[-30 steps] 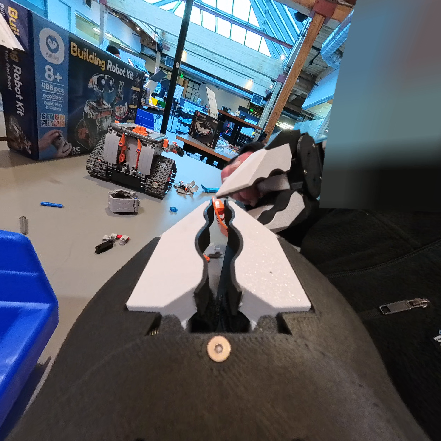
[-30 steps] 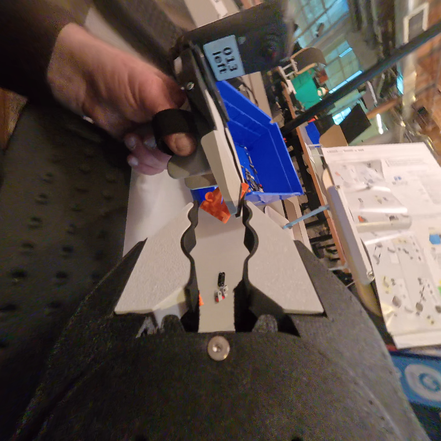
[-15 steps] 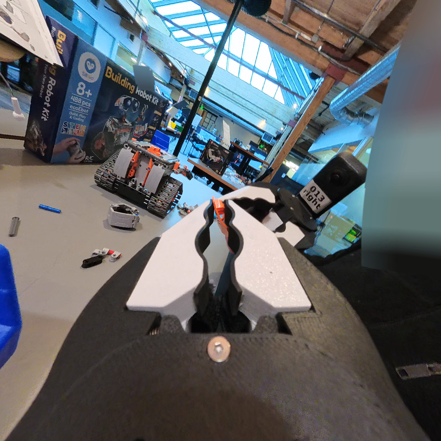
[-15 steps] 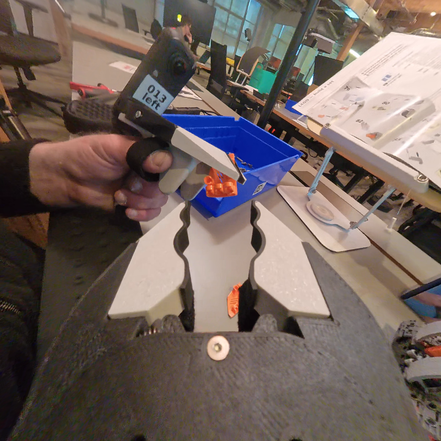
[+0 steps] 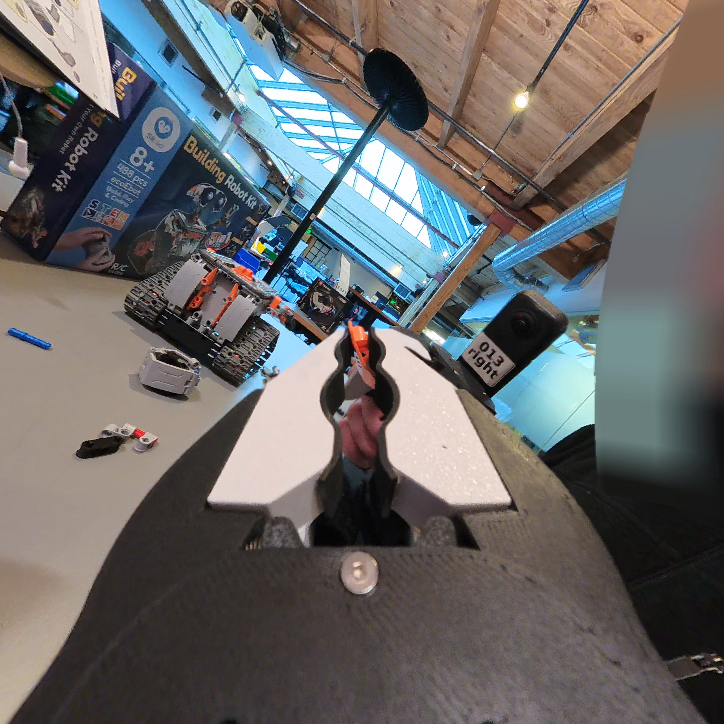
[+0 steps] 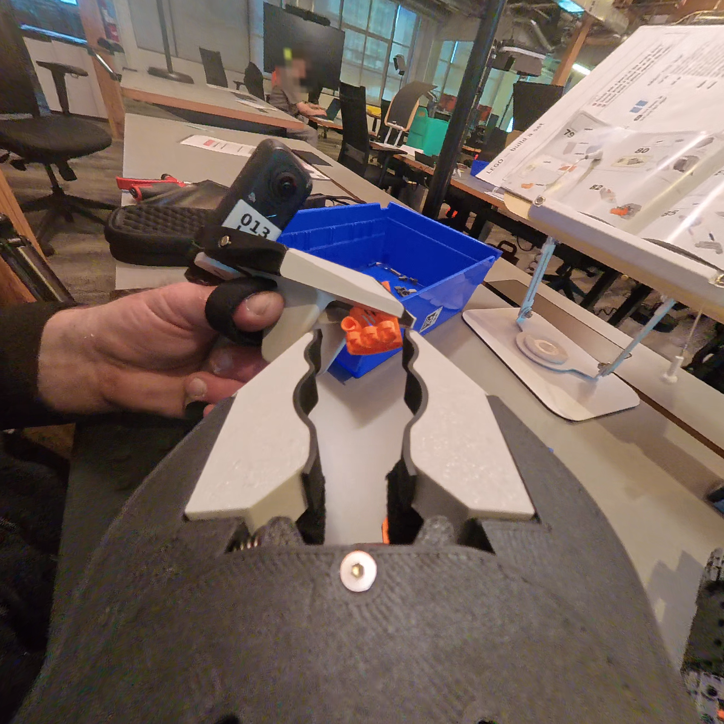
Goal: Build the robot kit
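We are clamping the left gripper [image 5: 358,337] on 1 orange brick piece [image 6: 372,331] lifted just in front of the blue bin [image 6: 450,250], while we are holding the right gripper [image 6: 362,341] spread and empty just beside that piece, not touching it.

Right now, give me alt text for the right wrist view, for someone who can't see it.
A hand holds the left gripper, shut on an orange toy brick, just beyond the tips of the open right gripper. Behind them a blue bin sits on a grey table, with an instruction booklet on a stand to the right.
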